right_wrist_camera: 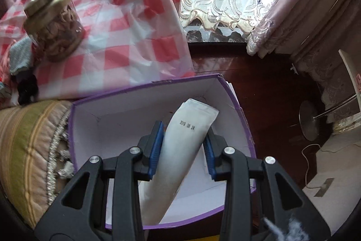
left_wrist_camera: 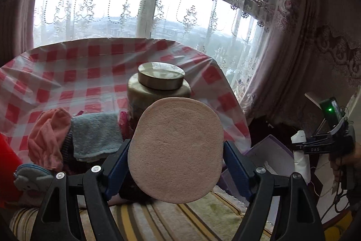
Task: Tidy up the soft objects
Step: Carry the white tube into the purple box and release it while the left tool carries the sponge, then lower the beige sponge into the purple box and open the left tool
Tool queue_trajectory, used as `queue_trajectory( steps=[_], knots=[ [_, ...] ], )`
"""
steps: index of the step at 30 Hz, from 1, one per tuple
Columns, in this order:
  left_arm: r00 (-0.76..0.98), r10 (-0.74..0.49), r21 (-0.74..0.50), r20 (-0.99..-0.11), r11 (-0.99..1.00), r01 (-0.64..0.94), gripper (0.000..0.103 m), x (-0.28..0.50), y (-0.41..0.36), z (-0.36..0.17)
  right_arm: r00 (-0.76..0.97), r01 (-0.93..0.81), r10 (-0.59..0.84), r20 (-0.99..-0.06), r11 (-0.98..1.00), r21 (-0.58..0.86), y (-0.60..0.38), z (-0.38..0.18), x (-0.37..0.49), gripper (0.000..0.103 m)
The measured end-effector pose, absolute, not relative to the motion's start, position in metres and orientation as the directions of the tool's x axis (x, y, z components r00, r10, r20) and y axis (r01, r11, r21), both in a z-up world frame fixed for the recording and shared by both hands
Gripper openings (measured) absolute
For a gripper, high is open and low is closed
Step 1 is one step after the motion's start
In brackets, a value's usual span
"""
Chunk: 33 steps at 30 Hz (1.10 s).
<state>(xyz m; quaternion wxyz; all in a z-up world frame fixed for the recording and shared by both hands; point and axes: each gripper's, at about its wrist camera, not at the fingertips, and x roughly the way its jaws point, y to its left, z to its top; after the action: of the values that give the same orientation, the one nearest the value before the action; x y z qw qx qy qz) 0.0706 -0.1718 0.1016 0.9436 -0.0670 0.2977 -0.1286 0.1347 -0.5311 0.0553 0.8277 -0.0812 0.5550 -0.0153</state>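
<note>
Left gripper: I held the pink sponge by its edges, jaws wide, so it stayed flat.
Cloths: lay heaped on the checked table, unsorted.
Right gripper: I clamped the white tube, tilted over the purple box, apparently for dropping in.

I see a matt, finely pitted pink sponge pad between my left gripper's ribbed blue plastic pads. The right gripper holds a smooth white plastic tube over a purple cardboard box with a matt white inside. The checked tablecloth looks like glossy plastic film. The jar has a brushed metal lid. Near the table's edge lies a fuzzy blue towel. The floor is glossy dark wood.
</note>
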Motion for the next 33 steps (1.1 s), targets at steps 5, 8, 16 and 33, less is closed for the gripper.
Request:
queue_trajectory(
  steps=[5,8,16,33],
  knots=[
    [0.748,-0.328,-0.205,-0.577,0.945,0.256,0.080,0.072,-0.199,0.097,0.335,-0.135,-0.222,-0.916,0.950,-0.280,-0.540,0.014,0.137,0.039],
    [0.730,-0.335,-0.188,-0.596,0.942,0.278,0.080,0.072,-0.213,0.094,0.333,-0.197,-0.285,-0.899,0.911,-0.362,-0.536,-0.002,0.140,0.039],
    [0.696,-0.334,-0.174,-0.635,0.940,0.293,0.080,0.077,-0.229,0.087,0.378,-0.365,-0.341,-0.861,0.800,-0.477,-0.526,-0.041,0.145,0.040],
    [0.419,-0.489,-0.267,-0.765,0.833,0.484,0.080,0.083,-0.318,0.055,0.421,-0.155,-0.281,-0.862,0.915,-0.373,-0.593,-0.023,0.123,0.074]
  ],
)
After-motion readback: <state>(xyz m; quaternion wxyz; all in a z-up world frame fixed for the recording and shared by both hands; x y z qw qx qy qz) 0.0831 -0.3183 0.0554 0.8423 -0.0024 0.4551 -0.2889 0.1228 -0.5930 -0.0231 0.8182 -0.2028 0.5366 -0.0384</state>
